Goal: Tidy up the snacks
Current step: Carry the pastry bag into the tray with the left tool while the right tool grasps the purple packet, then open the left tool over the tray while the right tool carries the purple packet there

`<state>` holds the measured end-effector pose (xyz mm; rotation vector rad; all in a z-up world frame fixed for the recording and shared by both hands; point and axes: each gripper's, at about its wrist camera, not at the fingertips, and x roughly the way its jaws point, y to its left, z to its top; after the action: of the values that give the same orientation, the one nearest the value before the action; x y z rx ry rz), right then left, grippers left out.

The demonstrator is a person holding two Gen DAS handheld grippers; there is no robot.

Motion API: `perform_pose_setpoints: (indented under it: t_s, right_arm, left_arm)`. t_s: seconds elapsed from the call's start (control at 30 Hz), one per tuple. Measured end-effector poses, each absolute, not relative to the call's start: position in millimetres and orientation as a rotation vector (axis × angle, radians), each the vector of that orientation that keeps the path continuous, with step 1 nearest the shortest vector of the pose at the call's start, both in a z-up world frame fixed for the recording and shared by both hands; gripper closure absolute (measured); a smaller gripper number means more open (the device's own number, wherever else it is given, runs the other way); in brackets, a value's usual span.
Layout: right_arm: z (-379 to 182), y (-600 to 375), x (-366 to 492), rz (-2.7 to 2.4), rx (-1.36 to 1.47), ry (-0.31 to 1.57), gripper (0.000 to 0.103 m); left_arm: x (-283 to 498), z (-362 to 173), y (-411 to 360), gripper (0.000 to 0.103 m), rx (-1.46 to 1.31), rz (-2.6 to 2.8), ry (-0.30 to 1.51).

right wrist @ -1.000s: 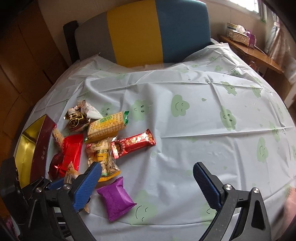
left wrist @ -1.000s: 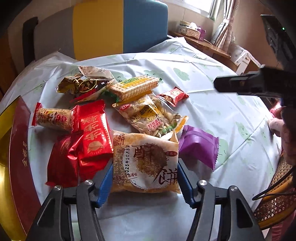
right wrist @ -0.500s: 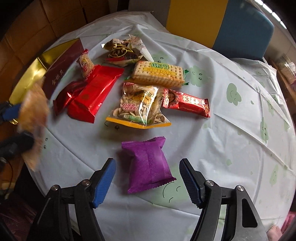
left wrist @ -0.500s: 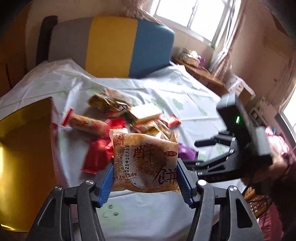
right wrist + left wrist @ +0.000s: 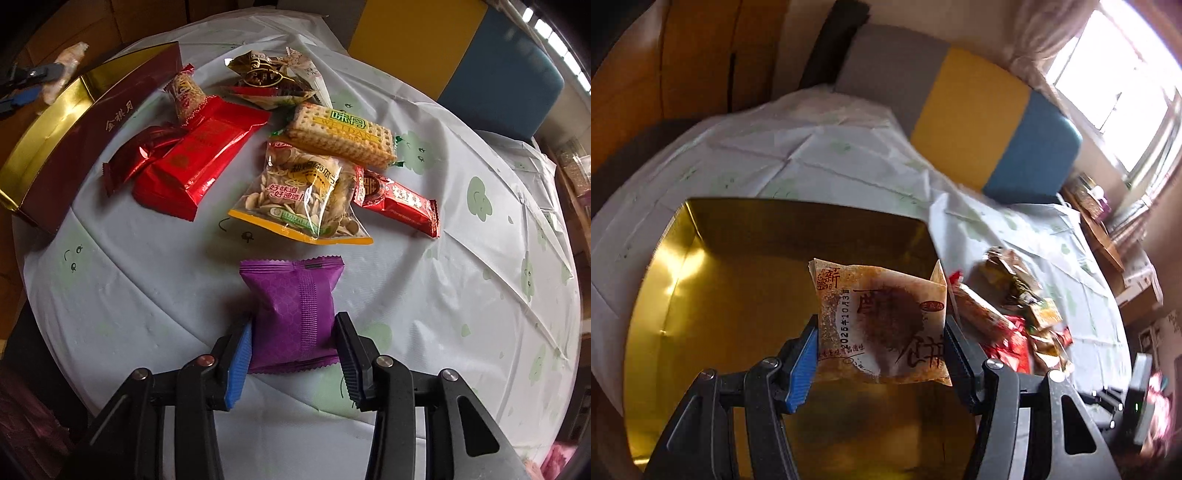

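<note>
My left gripper (image 5: 879,350) is shut on a tan pastry packet (image 5: 882,321) and holds it above the open gold-lined box (image 5: 738,295). In the right wrist view the same box (image 5: 55,122) stands at the table's left edge, with the left gripper (image 5: 44,81) and the packet over it. My right gripper (image 5: 293,354) is closed against both sides of a purple packet (image 5: 295,310) that lies on the tablecloth.
Beyond the purple packet lie a seed bag (image 5: 303,195), a cracker pack (image 5: 340,134), a red bar (image 5: 395,201), red foil packets (image 5: 195,155), and a brown-gold packet (image 5: 266,77). A yellow-blue chair back (image 5: 461,48) stands behind the table.
My left gripper carried the pastry packet left from the pile to above the gold box. My right gripper moved onto the purple packet and closed on its sides.
</note>
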<state>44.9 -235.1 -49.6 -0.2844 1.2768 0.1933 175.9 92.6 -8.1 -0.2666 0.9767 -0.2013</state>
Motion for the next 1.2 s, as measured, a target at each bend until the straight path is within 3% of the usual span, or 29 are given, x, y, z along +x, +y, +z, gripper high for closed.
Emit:
perform_pose_setpoints:
  t_s: [0.5,0.67,0.73,1.2]
  right_arm:
    - [-50.2,-242.6,53.9,0.196,-0.278,1.280,0.059]
    - [-49.9,-243.5,54.8,0.196,-0.271,1.284,0.059]
    - [-49.9,-244.1,56.3,0.194,-0.266,1.287,0.059]
    - [-52.5,-251.8,62.2,0.193,-0.214,1.285,0.061]
  left_arm:
    - [252.2,-60.9,64.6,0.039,-0.212,-0.116,1.098]
    - [250.2,-55.3,69.9,0.023,-0.210,-0.114,1.046]
    - [246.9,-48.9,75.2,0.022,-0.229,-0.115,1.027]
    - [101.8,2.8,71.1,0.022,-0.034,-0.122,0.774]
